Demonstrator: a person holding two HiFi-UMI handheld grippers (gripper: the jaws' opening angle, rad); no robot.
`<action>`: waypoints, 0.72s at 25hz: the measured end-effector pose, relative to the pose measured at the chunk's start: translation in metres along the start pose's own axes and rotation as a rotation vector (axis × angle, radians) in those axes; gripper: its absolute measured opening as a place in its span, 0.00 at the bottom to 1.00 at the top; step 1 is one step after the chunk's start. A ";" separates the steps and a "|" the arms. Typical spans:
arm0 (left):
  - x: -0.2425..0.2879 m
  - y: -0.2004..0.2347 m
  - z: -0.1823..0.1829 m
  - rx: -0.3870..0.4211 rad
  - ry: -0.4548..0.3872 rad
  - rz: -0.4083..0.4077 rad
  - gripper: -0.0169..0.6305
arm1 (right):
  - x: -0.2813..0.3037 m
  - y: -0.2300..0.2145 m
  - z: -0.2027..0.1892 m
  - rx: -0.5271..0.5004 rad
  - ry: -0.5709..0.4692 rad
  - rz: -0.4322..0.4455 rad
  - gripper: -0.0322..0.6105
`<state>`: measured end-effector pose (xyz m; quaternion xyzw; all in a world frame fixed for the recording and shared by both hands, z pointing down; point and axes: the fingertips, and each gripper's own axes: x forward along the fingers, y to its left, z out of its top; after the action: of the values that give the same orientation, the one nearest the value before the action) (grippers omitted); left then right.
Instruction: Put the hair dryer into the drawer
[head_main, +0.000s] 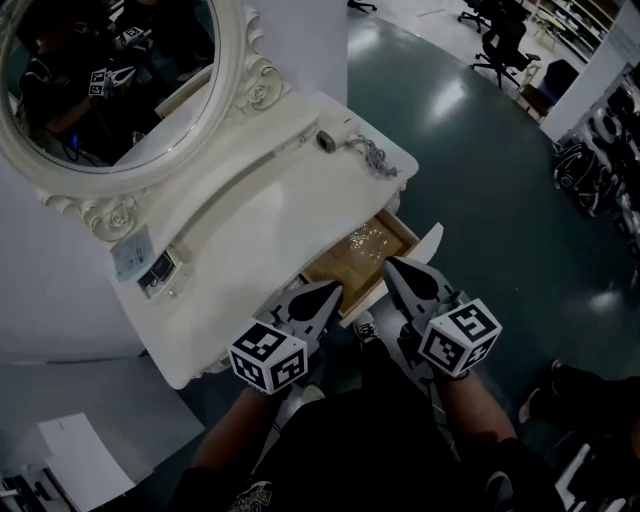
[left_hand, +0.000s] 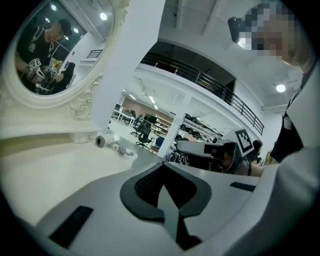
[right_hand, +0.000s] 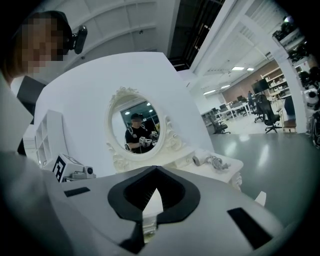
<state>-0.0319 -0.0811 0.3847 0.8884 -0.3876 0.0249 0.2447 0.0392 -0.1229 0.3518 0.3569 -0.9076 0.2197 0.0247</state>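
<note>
The white hair dryer (head_main: 327, 141) lies on the far right end of the white dressing table (head_main: 250, 215), its cord (head_main: 375, 158) coiled beside it. Below the table top the drawer (head_main: 365, 255) stands pulled out, showing a bare wooden bottom. Both grippers hover at the drawer's near edge, well short of the dryer. My left gripper (head_main: 335, 290) is shut and holds nothing, and so is my right gripper (head_main: 392, 265). From the left gripper (left_hand: 162, 187) the hair dryer (left_hand: 104, 140) is far ahead to the left. From the right gripper (right_hand: 154, 192) the hair dryer (right_hand: 197, 160) is ahead on the right.
An oval mirror (head_main: 110, 80) in an ornate white frame rises behind the table. A small grey device (head_main: 158, 272) sits at the table's left end. The drawer's white front panel (head_main: 430, 243) juts toward the dark floor. Office chairs (head_main: 500, 45) stand far back.
</note>
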 end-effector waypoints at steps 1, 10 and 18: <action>0.007 0.006 -0.001 -0.004 0.006 0.005 0.03 | 0.005 -0.009 0.000 0.004 0.004 -0.001 0.10; 0.066 0.046 -0.002 -0.056 0.044 0.058 0.03 | 0.054 -0.086 0.007 0.011 0.065 -0.003 0.10; 0.111 0.077 0.006 -0.070 0.052 0.119 0.03 | 0.097 -0.145 0.017 0.001 0.132 0.018 0.10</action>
<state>-0.0096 -0.2034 0.4370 0.8537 -0.4338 0.0489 0.2838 0.0650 -0.2857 0.4115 0.3337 -0.9070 0.2435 0.0821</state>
